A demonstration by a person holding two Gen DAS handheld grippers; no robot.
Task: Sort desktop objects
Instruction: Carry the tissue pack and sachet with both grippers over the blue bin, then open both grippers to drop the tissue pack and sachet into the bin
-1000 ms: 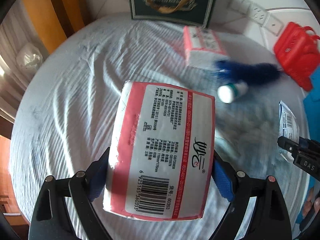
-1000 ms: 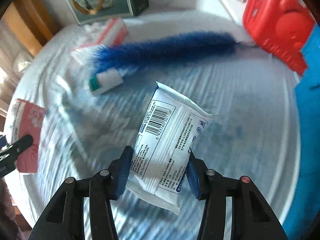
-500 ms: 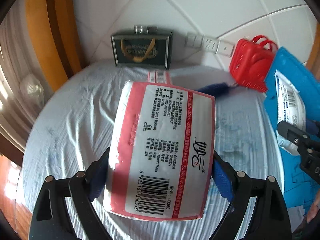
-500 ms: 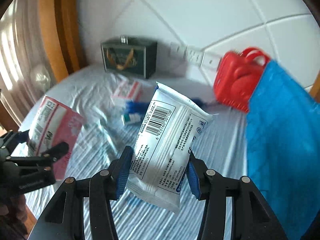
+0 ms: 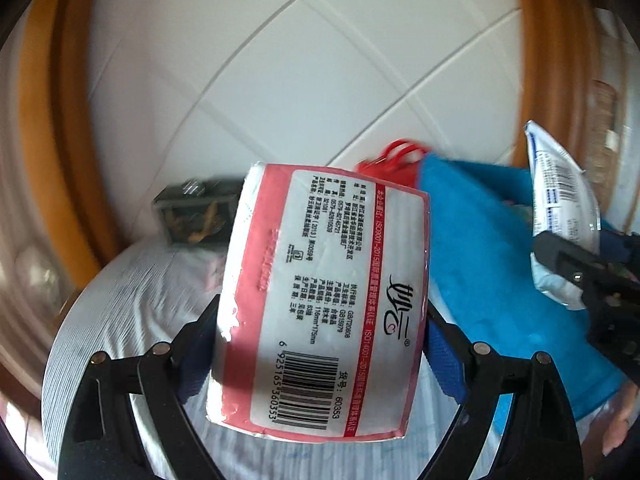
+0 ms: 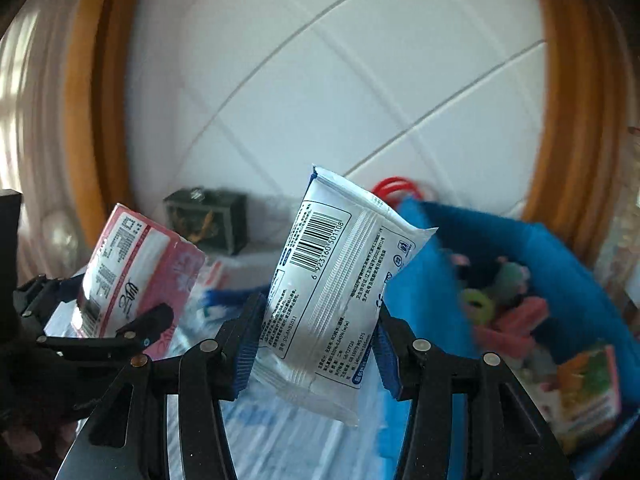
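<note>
My left gripper (image 5: 320, 344) is shut on a pink and white tissue pack (image 5: 324, 300), held high above the round table (image 5: 120, 304). My right gripper (image 6: 316, 340) is shut on a white and blue wet-wipe packet (image 6: 332, 292). In the right wrist view the tissue pack (image 6: 132, 272) and the left gripper (image 6: 120, 332) show at the left. The wet-wipe packet (image 5: 560, 208) and the right gripper (image 5: 592, 276) show at the right of the left wrist view. A blue bag (image 6: 560, 256) stands open at the right, with several small items inside.
A dark green box (image 6: 208, 220) stands at the back of the table against the white tiled wall. A blue fluffy brush (image 6: 232, 296) lies on the cloth behind the packet. Red handles (image 6: 396, 188) stick up behind the blue bag (image 5: 480, 248). Orange wooden frames flank the wall.
Both grippers have risen from the table with their packs and tilted up, so the wall fills the views. The blue bag has come closer at the right.
</note>
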